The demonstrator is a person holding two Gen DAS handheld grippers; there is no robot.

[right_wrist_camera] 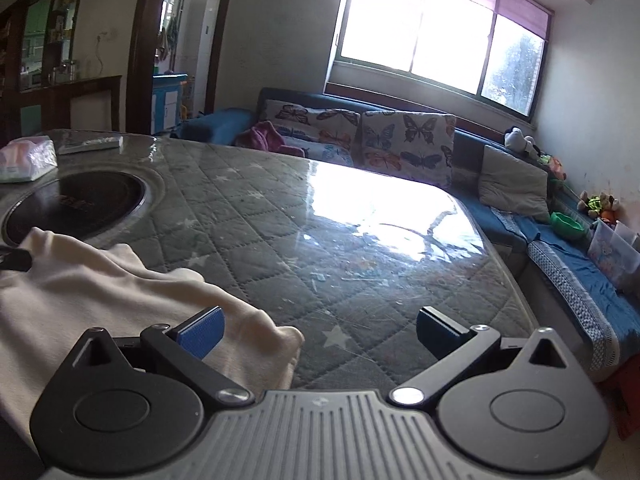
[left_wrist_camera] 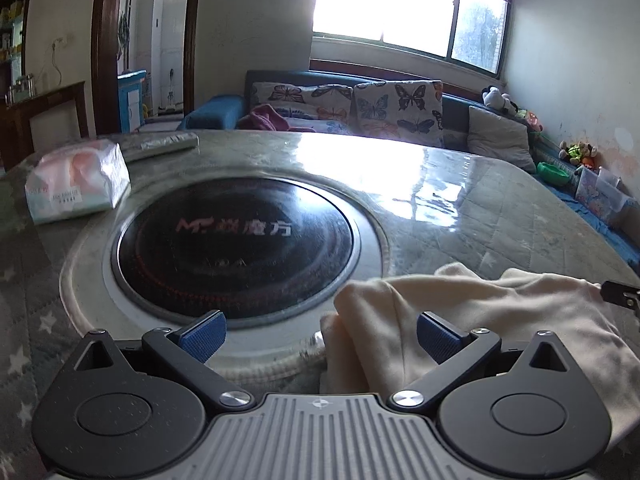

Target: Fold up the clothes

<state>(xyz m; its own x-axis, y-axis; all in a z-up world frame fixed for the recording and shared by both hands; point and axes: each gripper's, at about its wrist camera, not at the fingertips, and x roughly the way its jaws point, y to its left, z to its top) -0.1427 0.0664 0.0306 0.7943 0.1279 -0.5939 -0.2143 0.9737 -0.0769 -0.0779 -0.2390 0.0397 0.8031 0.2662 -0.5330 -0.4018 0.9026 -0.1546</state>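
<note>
My left gripper (left_wrist_camera: 320, 338) and right gripper (right_wrist_camera: 320, 334) both hang with jaws apart over the cream garment (left_wrist_camera: 460, 312), which lies rumpled just beside the round hob (left_wrist_camera: 236, 240) on the table. I should pinch one layer at each edge. Only my right view shows the garment's far corner (right_wrist_camera: 288, 336).
</note>
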